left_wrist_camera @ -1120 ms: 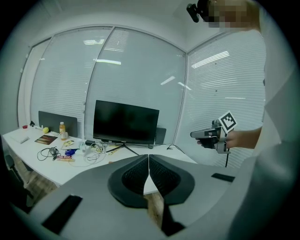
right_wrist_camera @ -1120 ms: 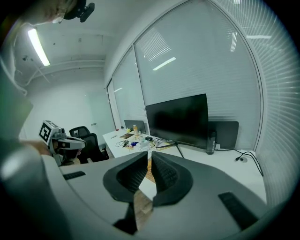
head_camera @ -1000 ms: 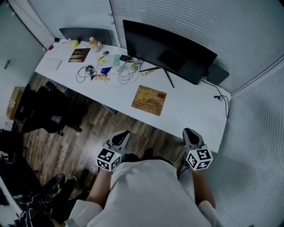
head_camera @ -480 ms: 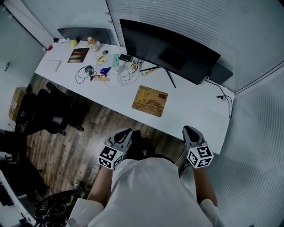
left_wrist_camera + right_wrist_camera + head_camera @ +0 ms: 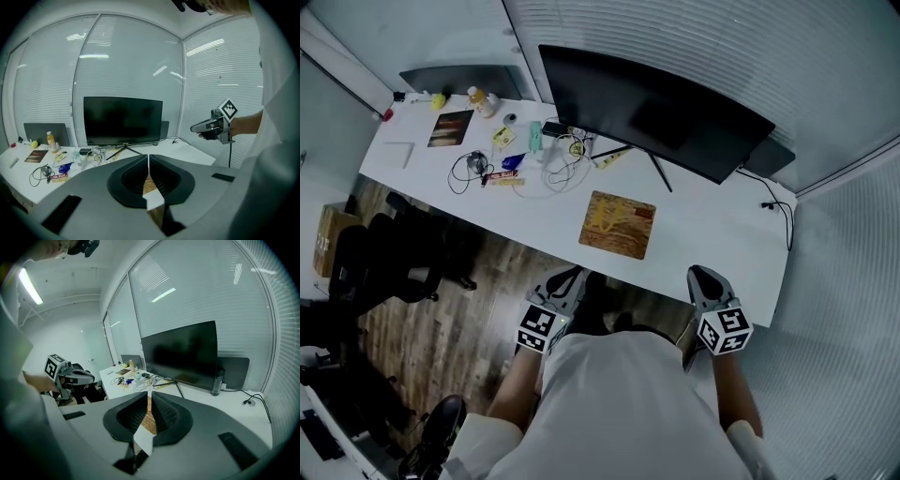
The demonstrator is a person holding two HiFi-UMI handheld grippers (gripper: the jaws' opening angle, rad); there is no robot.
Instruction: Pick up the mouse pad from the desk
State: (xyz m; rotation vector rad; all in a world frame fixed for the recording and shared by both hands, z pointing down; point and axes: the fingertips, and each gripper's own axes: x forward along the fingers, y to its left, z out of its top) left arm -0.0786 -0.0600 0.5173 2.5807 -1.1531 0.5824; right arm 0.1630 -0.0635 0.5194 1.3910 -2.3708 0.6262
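Note:
The mouse pad, brown with a wood-like print, lies flat on the white desk in front of the monitor. Both grippers hover short of the desk's near edge, over the floor. My left gripper is shut and empty, below and left of the pad. My right gripper is level with it, below and right of the pad, its jaws together with nothing between them. In the left gripper view a sliver of the pad shows past the jaws. The right gripper view also has the pad straight ahead.
A wide black monitor stands behind the pad on a spread-leg stand. Cables, a bottle, a book and small items clutter the desk's left half. A black office chair sits at the left on the wood floor. A cable trails at the desk's right end.
Both grippers have moved forward toward the desk's near edge, staying shut. The head view has shifted, so the desk and pad sit slightly lower and closer.

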